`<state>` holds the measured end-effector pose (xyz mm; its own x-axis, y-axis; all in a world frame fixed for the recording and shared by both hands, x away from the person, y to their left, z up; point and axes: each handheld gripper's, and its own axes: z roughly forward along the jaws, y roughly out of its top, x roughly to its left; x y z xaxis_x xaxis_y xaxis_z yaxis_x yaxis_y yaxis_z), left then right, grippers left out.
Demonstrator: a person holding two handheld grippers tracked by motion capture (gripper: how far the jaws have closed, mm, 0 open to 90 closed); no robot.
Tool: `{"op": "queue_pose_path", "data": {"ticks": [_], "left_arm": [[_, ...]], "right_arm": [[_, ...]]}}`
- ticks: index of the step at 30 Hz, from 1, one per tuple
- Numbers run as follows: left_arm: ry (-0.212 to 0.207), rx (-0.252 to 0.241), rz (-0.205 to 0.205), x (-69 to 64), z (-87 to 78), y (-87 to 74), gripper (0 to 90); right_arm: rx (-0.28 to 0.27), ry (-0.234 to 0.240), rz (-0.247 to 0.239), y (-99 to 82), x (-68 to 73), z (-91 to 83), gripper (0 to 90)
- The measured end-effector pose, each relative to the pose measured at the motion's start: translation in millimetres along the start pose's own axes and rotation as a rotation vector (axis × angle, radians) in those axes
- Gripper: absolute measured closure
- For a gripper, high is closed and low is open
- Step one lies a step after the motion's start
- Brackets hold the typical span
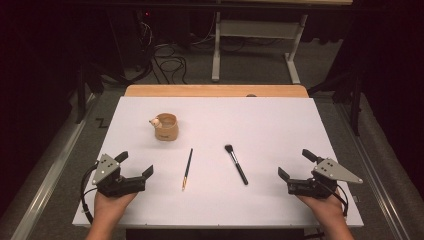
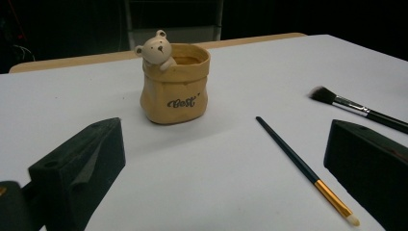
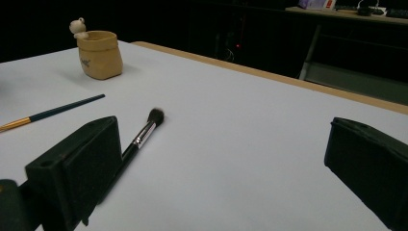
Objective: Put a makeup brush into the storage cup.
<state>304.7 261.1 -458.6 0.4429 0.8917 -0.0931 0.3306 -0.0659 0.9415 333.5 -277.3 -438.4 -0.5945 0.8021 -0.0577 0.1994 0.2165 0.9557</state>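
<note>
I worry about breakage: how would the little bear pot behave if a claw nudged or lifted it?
The bear pot looks like glazed ceramic, so it is probably rigid, fairly heavy for its size and chippable, especially the small bear head at the rim. Its wide base suggests it would slide rather than tip. The glossy, bulging sides may slip in a claw.

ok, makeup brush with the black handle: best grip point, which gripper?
Probably the right gripper, which is nearer. Take the makeup brush mid-handle, behind the silver ferrule, coming from above with the jaws across its length. It lies flat on the table, bristles pointing away, nothing touching it.
</note>
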Motion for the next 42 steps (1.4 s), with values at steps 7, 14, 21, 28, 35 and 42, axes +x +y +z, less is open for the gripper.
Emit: {"op": "queue_pose_path", "data": {"ticks": [7,14,21,28,35,42], "left_arm": [[-0.003,0.022,-0.006,0.6,1.9,-0.6,1.6],[0.005,0.049,-0.001,1.2,3.4,-1.1,1.7],[0.025,0.097,0.015,1.3,6.3,-2.1,2.3],[0.037,0.128,0.014,2.3,7.0,-1.4,2.2],[0.033,0.153,-0.002,5.0,8.1,-1.4,2.3],[0.028,0.179,-0.003,4.3,11.2,-1.7,2.2]], "right_arm": [[0.006,0.002,0.002,-0.8,0.9,1.2,0.4],[0.016,-0.001,-0.002,-4.2,1.2,4.6,0.4],[0.026,-0.004,-0.010,-5.4,2.8,6.6,0.4],[0.033,-0.011,-0.004,-5.6,2.5,7.9,0.4],[0.053,-0.007,0.000,-2.1,2.7,9.7,0.4],[0.061,0.003,-0.024,2.8,4.8,10.3,0.4]]}}
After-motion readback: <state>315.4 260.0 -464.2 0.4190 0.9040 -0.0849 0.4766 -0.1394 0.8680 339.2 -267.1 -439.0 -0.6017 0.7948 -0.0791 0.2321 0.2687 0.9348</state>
